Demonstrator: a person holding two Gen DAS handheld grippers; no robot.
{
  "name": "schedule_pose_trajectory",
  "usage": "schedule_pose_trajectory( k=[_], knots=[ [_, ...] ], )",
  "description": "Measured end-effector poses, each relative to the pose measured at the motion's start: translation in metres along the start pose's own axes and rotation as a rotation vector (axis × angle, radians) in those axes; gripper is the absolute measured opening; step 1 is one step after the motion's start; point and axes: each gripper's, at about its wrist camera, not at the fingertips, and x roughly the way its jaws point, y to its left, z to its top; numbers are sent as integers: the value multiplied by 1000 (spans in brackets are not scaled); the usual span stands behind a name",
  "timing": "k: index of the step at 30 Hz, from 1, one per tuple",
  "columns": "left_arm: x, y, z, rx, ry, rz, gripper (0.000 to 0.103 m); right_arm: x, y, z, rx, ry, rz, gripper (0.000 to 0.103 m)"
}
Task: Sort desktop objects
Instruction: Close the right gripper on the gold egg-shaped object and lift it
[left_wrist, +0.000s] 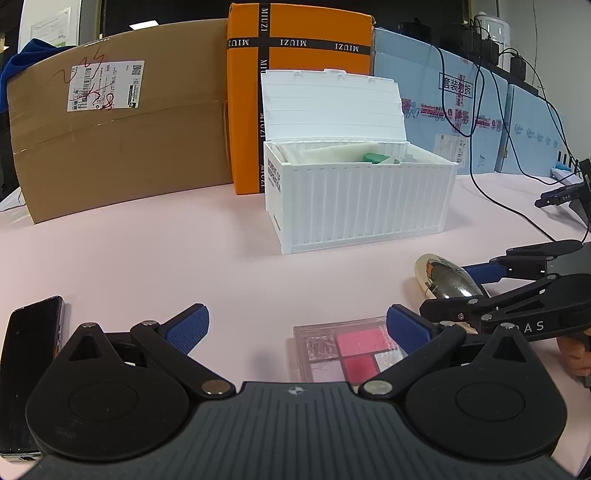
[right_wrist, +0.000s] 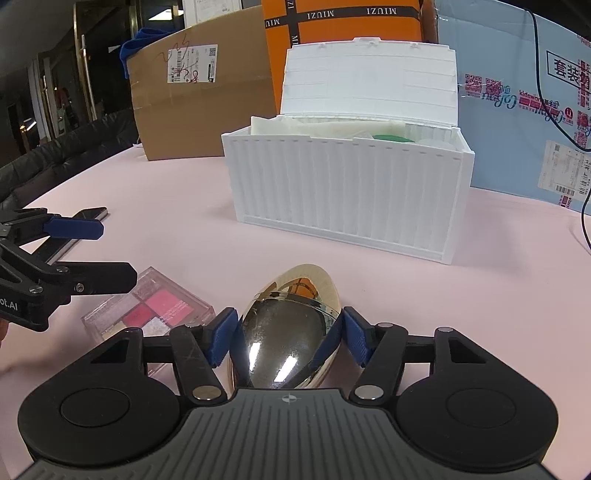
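A shiny gold and chrome oval case (right_wrist: 291, 332) lies on the pink table, and the pads of my right gripper (right_wrist: 289, 341) press against both its sides. In the left wrist view the oval case (left_wrist: 443, 280) sits between those same fingers at the right. My left gripper (left_wrist: 297, 328) is open and holds nothing, hovering just above a clear makeup palette (left_wrist: 347, 354) with pink and red pans. A black phone (left_wrist: 29, 369) lies flat to its left. A white container-style box (left_wrist: 358, 199) stands behind with its lid up, holding white pieces and a green item (left_wrist: 376, 158).
A brown carton (left_wrist: 118, 147), an orange MIUZI box (left_wrist: 295, 55) and a light blue carton (left_wrist: 480, 110) line the back of the table. Black cables (left_wrist: 517, 192) trail across the right side. Bare pink tabletop (left_wrist: 147, 258) lies in front of the white box.
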Motion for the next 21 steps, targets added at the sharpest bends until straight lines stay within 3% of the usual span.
schedule_pose_trajectory(
  k=[21],
  knots=[
    [26, -2, 59, 35, -50, -19, 103, -8, -29, 28, 83, -78, 32, 56]
  ],
)
